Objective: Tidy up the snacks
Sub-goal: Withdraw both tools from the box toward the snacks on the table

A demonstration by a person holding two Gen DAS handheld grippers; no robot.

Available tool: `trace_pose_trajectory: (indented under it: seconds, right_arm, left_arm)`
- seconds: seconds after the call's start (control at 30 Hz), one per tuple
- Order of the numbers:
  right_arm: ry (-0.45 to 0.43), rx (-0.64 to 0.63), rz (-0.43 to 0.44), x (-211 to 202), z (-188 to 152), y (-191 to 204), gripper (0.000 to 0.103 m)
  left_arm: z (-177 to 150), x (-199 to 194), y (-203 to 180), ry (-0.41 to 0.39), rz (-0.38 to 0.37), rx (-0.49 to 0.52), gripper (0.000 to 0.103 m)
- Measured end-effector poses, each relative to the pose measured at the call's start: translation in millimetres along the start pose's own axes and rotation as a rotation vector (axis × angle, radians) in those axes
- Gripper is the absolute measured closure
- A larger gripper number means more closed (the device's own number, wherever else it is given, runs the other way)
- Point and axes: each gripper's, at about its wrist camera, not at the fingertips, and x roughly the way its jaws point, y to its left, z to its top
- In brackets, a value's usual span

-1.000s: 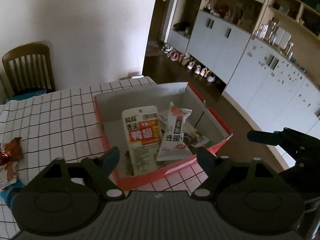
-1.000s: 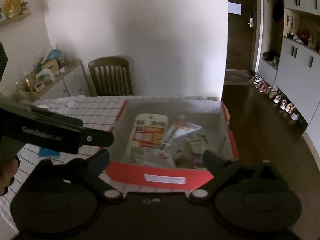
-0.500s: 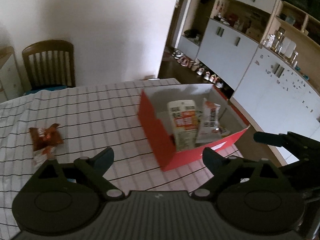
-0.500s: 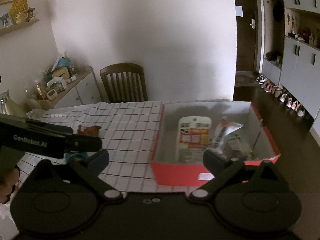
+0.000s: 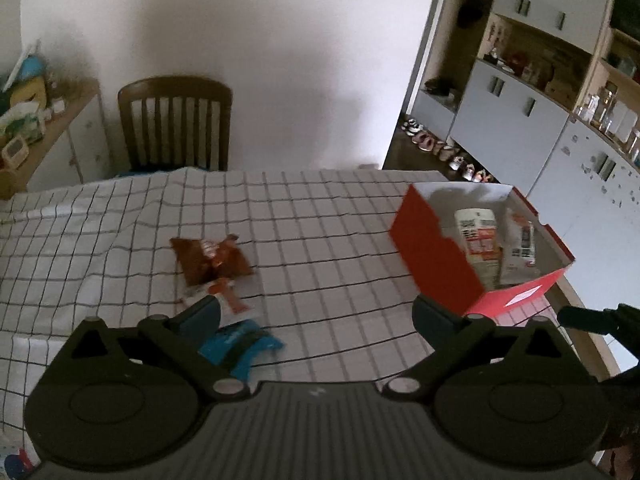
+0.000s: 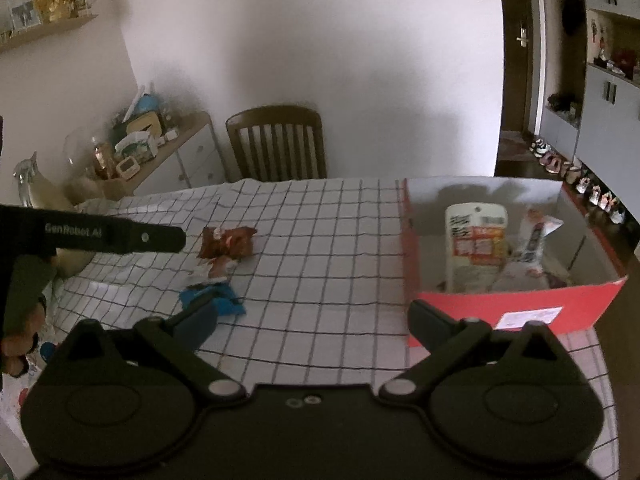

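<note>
box (image 6: 516,312) red | cloth (image 6: 320,240) white w/ black grid | pkts: brown (image 6: 226,242), blue (image 6: 212,300)

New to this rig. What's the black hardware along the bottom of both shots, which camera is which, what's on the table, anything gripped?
No robot: a person holds a two-finger gripper in each hand, with a fisheye camera on each looking along its fingers. One view shows the left gripper, the other the right gripper. Both are open and hold nothing. On the checked tablecloth lie a brown snack packet, a small white-and-orange packet and a blue packet. The red box already holds several snack packets.
</note>
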Motion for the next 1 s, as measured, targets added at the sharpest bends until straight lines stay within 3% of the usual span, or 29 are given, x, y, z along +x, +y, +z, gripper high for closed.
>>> trace_pose_trajectory:
  seconds: [0.13,0.2,0.53,0.7,1.0]
  right_arm:
    - [0.02,-0.018,0.0,15,-4,21,0.001]
    - [0.042,-0.022,-0.006,25,-8,30,0.001]
    - [0.145,-0.05,-0.012,70,-33,64,0.005]
    - [0.209,-0.071,-0.016,92,-49,77,0.012]
    - [0.308,-0.121,-0.01,123,-70,91,0.026]
  left_arm:
    - [-3,5,38,0.018,-0.03,-0.071,0.0]
    - [-5,7,54,0.018,-0.005,-0.09,0.0]
    - [-19,34,85,0.045,0.061,0.012,0.0]
    - [-32,59,84,0.095,0.012,0.102,0.0]
    - [-47,108,94,0.208,-0.035,0.117,0.0]
